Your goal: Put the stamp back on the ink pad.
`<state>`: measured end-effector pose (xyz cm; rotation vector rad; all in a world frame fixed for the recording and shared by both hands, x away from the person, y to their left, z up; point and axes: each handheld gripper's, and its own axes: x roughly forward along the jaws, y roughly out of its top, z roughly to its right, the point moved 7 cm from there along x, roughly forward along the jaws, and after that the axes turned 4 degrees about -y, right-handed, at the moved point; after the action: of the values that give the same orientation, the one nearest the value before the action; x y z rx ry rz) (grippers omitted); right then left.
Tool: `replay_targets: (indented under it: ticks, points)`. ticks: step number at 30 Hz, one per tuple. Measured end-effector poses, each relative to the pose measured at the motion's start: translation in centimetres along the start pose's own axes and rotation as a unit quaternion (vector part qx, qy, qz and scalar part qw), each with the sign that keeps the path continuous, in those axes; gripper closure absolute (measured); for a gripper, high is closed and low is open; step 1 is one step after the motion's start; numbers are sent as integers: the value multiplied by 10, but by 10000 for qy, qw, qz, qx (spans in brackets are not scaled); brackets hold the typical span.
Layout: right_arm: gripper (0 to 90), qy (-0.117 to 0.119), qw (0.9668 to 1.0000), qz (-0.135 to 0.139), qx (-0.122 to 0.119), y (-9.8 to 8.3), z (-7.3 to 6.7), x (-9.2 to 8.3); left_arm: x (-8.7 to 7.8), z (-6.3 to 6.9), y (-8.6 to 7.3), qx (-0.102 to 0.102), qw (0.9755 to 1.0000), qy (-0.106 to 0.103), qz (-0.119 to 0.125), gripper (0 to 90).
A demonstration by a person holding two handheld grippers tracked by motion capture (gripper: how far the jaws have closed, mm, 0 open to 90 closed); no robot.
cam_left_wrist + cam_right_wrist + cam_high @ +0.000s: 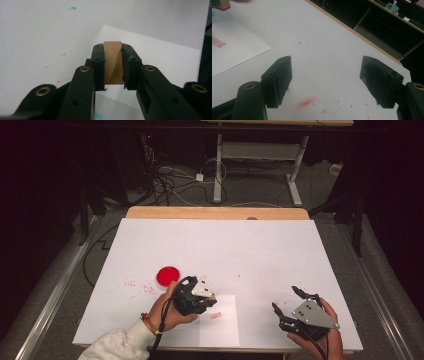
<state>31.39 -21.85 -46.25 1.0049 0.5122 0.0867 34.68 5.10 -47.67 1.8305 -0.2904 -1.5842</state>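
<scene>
A small wooden stamp block [113,62] stands upright between the jaws of my left gripper [112,50], which is shut on it. That left gripper [201,304] hovers just above the left edge of a white paper sheet [222,327]. A red stamped mark [216,315] shows on the sheet. The stamp's red underside [222,5] appears at the top left of the right gripper view, above the sheet [234,45] and the mark [217,42]. My right gripper [285,298] rests near the front right, open, with nothing between its jaws [327,67].
A round red ink pad [168,275] lies left of the left hand. Red ink specks [140,286] dot the white table cover [225,245], more of them under the right gripper [308,102]. Beyond the wooden far edge [215,212] are cables and desk legs.
</scene>
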Motion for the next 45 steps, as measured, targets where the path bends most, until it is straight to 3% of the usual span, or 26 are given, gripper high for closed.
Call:
replay_targets:
  ticks: [6, 16, 26, 29, 35, 45]
  points:
    - [260, 14, 10000, -18, -10, -1, 0, 1, -17, -25, -9, -286, 9992, 252, 127, 730]
    - [260, 8, 10000, -21, -12, -1, 0, 1, -38, -60, -28, -725, 9951, 626, 236, 729]
    - [259, 10, 10000, -31, -30, -1, 0, 1, -42, -86, -50, -1050, 9909, 836, 105, 729]
    - [261, 26, 10000, -48, -27, -1, -1, 2, -43, -92, -54, -1069, 9894, 982, 36, 728]
    - [261, 8, 9999, -98, -32, -3, 0, 3, -45, -104, -65, -1326, 9864, 967, 51, 727]
    - [261, 7, 9999, -102, -33, -3, 0, 3, -34, -115, -80, -1620, 9825, 912, -95, 726]
